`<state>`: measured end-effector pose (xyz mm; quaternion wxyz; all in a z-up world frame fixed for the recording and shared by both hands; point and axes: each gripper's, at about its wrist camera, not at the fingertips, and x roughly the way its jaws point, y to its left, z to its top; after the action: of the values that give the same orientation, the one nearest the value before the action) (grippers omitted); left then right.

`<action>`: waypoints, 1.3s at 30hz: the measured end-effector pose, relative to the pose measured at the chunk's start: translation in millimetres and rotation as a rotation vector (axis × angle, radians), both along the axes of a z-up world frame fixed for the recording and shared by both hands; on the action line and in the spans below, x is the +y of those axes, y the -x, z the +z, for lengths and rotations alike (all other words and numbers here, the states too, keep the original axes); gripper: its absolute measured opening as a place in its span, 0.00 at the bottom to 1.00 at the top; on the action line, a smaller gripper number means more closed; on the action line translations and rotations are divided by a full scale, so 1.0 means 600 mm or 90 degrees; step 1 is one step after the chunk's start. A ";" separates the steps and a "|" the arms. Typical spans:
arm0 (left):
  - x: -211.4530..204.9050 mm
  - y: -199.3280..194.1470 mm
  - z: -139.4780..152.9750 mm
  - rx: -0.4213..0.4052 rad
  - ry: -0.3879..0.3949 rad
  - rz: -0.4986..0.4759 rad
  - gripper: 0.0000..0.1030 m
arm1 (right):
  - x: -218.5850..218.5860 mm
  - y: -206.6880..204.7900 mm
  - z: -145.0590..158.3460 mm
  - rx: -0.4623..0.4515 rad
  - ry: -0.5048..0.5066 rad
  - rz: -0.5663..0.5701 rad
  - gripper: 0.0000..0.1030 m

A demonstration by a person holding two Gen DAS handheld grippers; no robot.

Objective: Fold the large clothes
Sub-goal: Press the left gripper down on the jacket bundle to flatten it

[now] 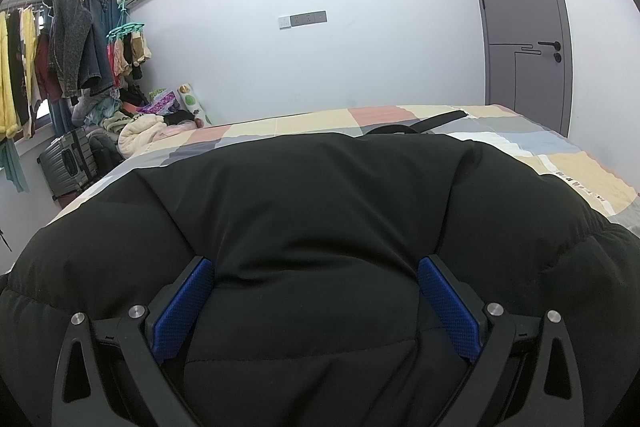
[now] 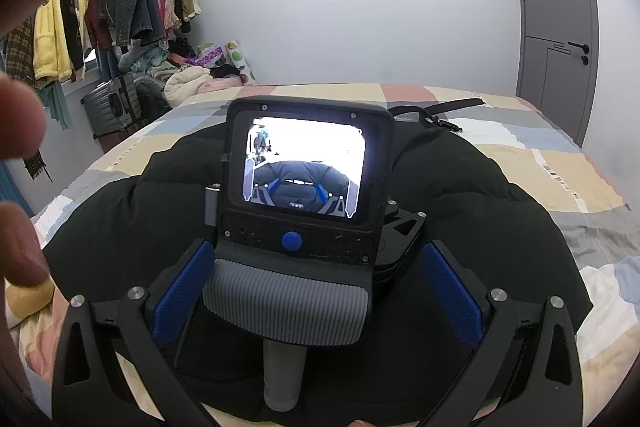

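A black padded jacket [image 1: 320, 211] lies in a folded bundle on the checked bedspread [image 1: 560, 155]. My left gripper [image 1: 316, 267] rests on top of the jacket, its blue-padded fingers [image 1: 188, 303] wide open with only jacket surface between them. In the right wrist view the same jacket [image 2: 120, 227] shows, with the left gripper unit [image 2: 304, 187], its lit screen toward me, lying on it. My right gripper [image 2: 316, 251] is open, its fingers [image 2: 452, 291] either side of that unit's grey handle. A black strap [image 2: 440, 111] lies beyond the jacket.
A person's blurred fingers [image 2: 24, 107] fill the left edge of the right wrist view. A clothes rack with hanging garments [image 1: 60, 47], a suitcase [image 1: 68, 159] and a pile of laundry [image 1: 140, 127] stand at the left. A grey door [image 1: 524, 27] is at the right.
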<state>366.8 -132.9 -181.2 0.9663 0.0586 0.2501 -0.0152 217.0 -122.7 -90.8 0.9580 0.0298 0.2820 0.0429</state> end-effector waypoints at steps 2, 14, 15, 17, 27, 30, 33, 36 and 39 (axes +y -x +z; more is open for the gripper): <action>0.000 0.000 0.000 0.000 -0.001 0.000 1.00 | 0.000 0.001 0.000 -0.001 0.000 0.000 1.00; 0.000 0.001 -0.001 -0.001 0.001 0.000 1.00 | 0.012 0.007 0.002 -0.011 0.020 0.002 1.00; -0.001 0.000 0.000 0.000 0.001 0.000 1.00 | 0.012 0.007 0.002 -0.010 0.018 0.005 1.00; -0.002 0.001 -0.001 0.000 -0.002 0.001 1.00 | 0.015 0.009 0.002 -0.013 0.021 0.007 1.00; 0.000 -0.001 -0.001 -0.002 -0.006 0.003 1.00 | 0.019 0.010 -0.005 -0.004 0.018 0.013 1.00; 0.001 -0.001 -0.001 -0.002 -0.007 0.003 1.00 | 0.019 0.012 -0.007 0.000 0.012 0.013 1.00; 0.000 -0.001 -0.001 -0.002 -0.007 0.003 1.00 | 0.019 0.012 -0.009 0.005 0.011 0.013 1.00; -0.001 0.000 -0.001 -0.002 -0.007 0.003 1.00 | 0.017 0.016 -0.005 0.005 0.002 0.016 1.00; 0.000 -0.001 -0.002 -0.002 -0.007 0.003 1.00 | 0.016 0.021 0.000 -0.004 0.004 0.015 1.00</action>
<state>367.3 -132.7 -182.1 0.9664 0.0632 0.2489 -0.0113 204.4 -112.9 -90.9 0.9584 0.0231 0.2793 0.0531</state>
